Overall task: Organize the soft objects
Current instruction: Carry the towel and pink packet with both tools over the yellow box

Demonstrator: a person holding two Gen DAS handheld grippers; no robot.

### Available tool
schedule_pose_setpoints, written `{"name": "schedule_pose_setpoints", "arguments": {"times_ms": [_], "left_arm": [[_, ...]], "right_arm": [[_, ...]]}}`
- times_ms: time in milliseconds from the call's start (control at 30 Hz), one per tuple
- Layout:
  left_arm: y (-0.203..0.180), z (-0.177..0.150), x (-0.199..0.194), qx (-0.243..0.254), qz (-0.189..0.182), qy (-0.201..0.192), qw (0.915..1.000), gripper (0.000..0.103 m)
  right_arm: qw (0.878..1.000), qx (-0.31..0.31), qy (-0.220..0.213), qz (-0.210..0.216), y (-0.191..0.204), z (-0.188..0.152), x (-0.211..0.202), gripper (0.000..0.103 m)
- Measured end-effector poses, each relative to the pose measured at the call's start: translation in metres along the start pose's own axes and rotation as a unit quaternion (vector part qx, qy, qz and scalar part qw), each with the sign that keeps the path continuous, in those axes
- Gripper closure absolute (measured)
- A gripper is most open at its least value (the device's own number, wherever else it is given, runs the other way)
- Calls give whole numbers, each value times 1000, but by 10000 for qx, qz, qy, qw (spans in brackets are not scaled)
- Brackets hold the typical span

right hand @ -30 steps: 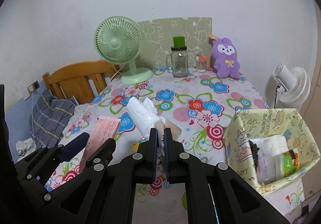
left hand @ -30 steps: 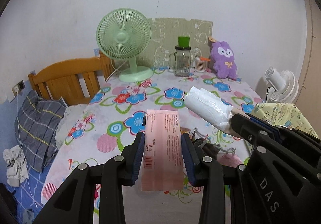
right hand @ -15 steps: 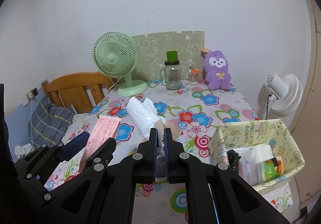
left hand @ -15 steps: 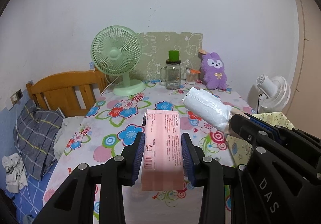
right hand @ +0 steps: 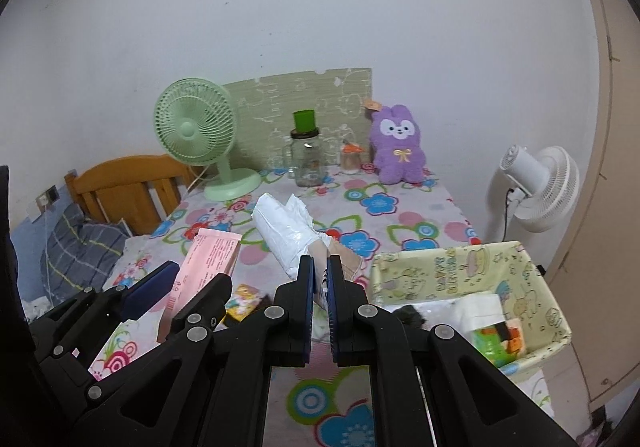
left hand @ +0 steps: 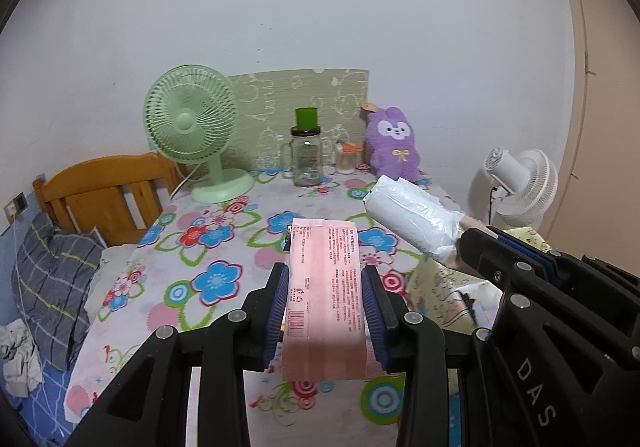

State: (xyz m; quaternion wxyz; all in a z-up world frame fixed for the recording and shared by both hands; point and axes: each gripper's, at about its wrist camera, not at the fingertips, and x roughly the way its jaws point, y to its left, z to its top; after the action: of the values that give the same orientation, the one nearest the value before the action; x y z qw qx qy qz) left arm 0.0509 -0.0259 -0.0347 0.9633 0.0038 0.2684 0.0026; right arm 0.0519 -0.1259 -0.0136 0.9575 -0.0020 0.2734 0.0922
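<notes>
My left gripper (left hand: 325, 293) is shut on a flat pink packet (left hand: 325, 287) and holds it above the flowered table; the packet also shows in the right wrist view (right hand: 208, 259). My right gripper (right hand: 320, 279) is shut on a white plastic-wrapped roll (right hand: 286, 235), which sticks forward and up; it shows in the left wrist view (left hand: 412, 219) to the right of the packet. A yellow-green fabric basket (right hand: 532, 279) with soft packs inside stands at the table's right front, just right of my right gripper.
At the back stand a green fan (left hand: 188, 127), a glass jar with green lid (left hand: 306, 155), a small jar (left hand: 346, 159) and a purple plush rabbit (left hand: 394, 147). A wooden chair (left hand: 100, 195) and bedding lie left; a white fan (right hand: 536, 183) stands right.
Both grippers have risen and pulled back from the table with their loads still held. The basket now sits closer to the right gripper.
</notes>
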Motion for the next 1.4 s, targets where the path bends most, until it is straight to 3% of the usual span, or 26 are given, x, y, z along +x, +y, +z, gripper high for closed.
{"name": "schedule_pose_setpoints", "arguments": {"times_ms": [633,1400], "left_arm": [[-67,15,26,289,-522,-30,9982,66],[-143,1,68,825,-980,419,9909,65]], "right_arm": [[9987,225,-32,-454,-67,8,3,94],[9920,776,368,-930,-146,-20,28,94]]}}
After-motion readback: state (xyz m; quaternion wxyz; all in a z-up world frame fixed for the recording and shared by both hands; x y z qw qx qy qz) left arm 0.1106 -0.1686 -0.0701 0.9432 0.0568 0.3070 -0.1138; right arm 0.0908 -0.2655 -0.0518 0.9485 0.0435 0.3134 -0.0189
